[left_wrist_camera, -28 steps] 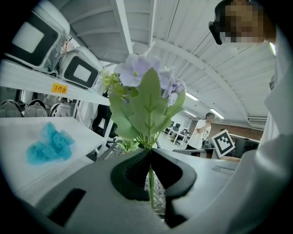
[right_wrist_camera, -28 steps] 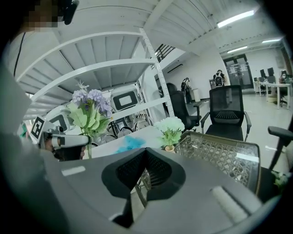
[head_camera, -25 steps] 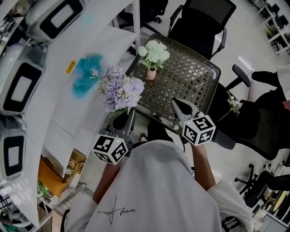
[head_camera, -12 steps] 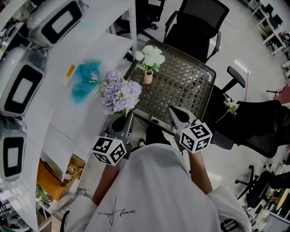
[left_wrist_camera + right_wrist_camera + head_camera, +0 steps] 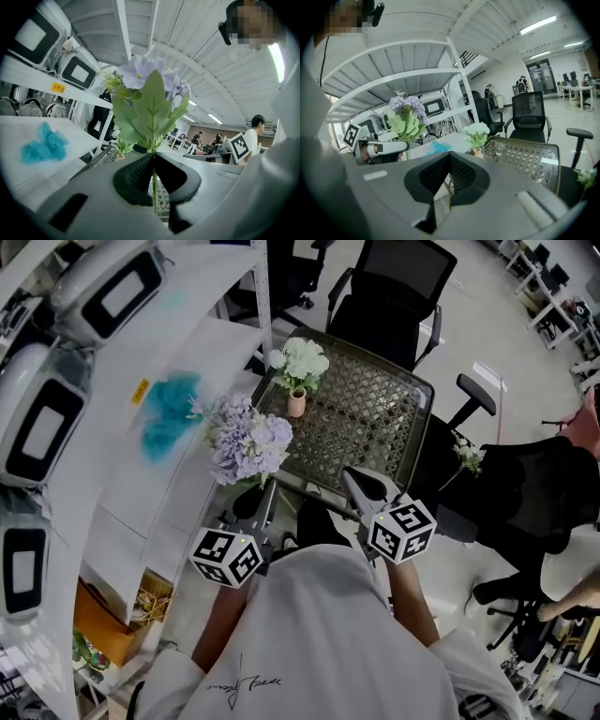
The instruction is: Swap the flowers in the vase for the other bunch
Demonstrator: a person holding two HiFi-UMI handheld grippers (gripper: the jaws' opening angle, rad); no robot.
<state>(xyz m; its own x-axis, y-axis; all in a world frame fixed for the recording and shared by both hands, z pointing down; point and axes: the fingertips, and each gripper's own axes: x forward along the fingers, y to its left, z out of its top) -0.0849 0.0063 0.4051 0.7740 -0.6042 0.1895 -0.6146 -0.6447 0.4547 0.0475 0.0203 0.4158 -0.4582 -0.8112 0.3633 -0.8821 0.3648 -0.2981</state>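
Observation:
A bunch of purple flowers [image 5: 246, 439] stands upright in my left gripper [image 5: 249, 502], which is shut on its thin green stem [image 5: 153, 187]. The blooms [image 5: 150, 82] rise just above the closed jaws, left of the mesh-topped table [image 5: 375, 427]. On the table's far left corner a small pink vase [image 5: 296, 405] holds white-green flowers [image 5: 300, 360]. My right gripper [image 5: 362, 486] hovers at the table's near edge, shut with nothing between its jaws [image 5: 449, 157]. In the right gripper view the vase [image 5: 477, 151] lies ahead, with the purple bunch [image 5: 407, 112] to its left.
A white shelf unit with boxy white appliances [image 5: 103, 282] runs along the left, and a fluffy turquoise thing [image 5: 167, 413] lies on its surface. Black office chairs [image 5: 398, 282] stand behind the table. A small white sprig [image 5: 467, 457] lies on a black seat to the right.
The head view has shifted, so the table sits lower and further left in frame. My right gripper has drifted slightly beside the table's near edge. The left still holds the purple bunch.

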